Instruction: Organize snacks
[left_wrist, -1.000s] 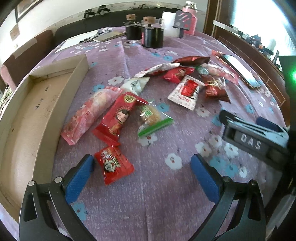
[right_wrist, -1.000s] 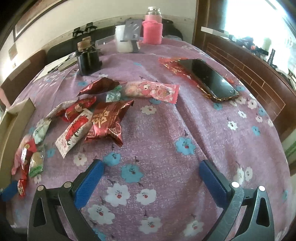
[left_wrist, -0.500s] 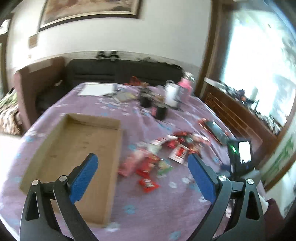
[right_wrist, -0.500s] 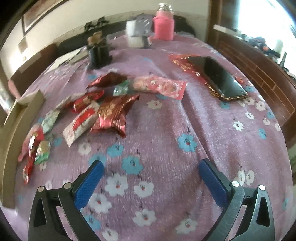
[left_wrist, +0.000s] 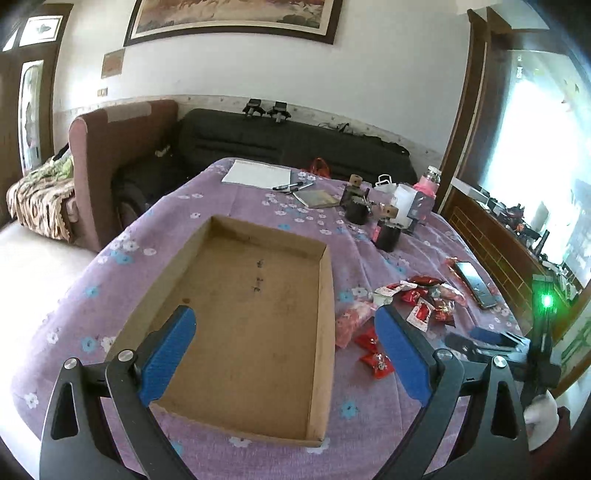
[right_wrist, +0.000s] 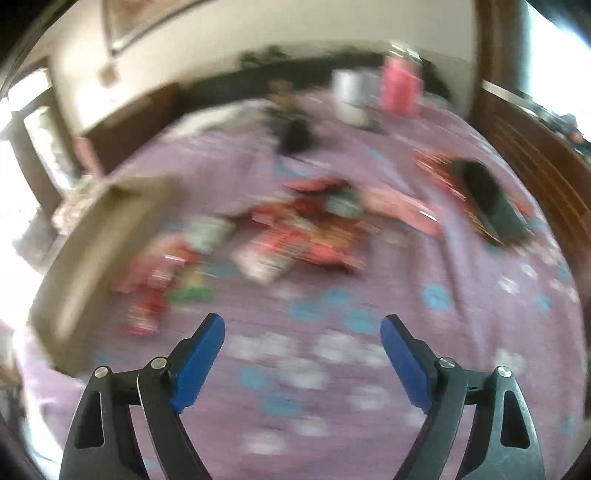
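Snack packets (left_wrist: 402, 317) sit scattered right of centre in the left view, just beside the empty cardboard box (left_wrist: 325, 295) on the purple flowered worktop (left_wrist: 236, 192). Judgement: light, crinkly foil and plastic pillows, soft and slippery; pinch a flat sealed end. Left claw (left_wrist: 284, 354) is wide open and empty. Right claw (right_wrist: 303, 358) is closing on nothing; its view is blurred.

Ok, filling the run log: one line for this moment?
box: empty | snacks: on cloth | left tool: open, empty | right tool: closing, empty
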